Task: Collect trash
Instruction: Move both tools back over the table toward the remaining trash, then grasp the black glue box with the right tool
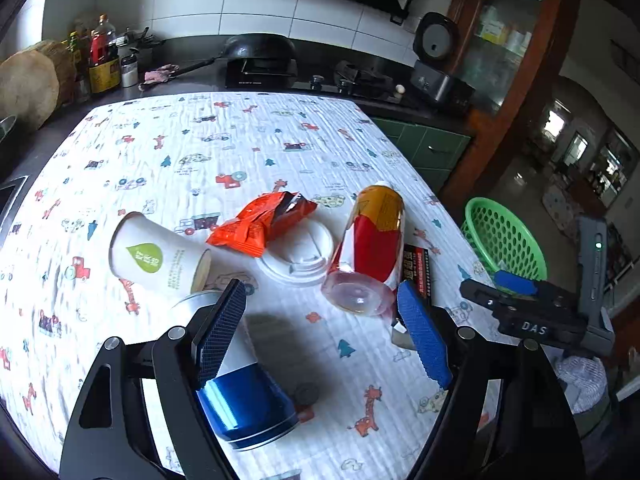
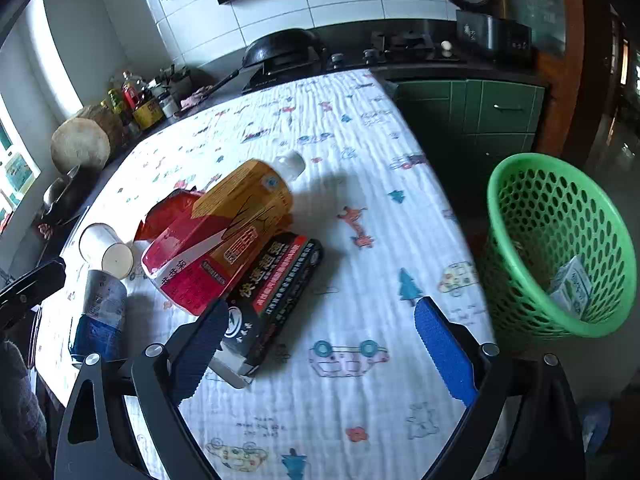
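Trash lies on a table under a white cartoon-print cloth (image 1: 200, 152). There is a tipped paper cup (image 1: 156, 258), an orange snack wrapper (image 1: 260, 220), a white lid (image 1: 300, 256), a red-and-yellow bottle (image 1: 372, 240) on its side, a black box (image 1: 418, 272) and a blue can (image 1: 244, 404). My left gripper (image 1: 320, 292) hovers open over the cloth, with the can under its left finger and the bottle's base just ahead. My right gripper (image 2: 322, 308) is open over bare cloth, and the black box (image 2: 276, 292) and bottle (image 2: 232, 224) lie by its left finger. Neither holds anything.
A green mesh basket (image 2: 560, 240) stands beyond the table's right edge with a white-green packet (image 2: 572, 288) inside. Behind the table runs a dark counter with a wok (image 1: 260, 46), sauce bottles (image 1: 102, 56), a round wooden block (image 1: 26, 84) and a rice cooker (image 1: 436, 60).
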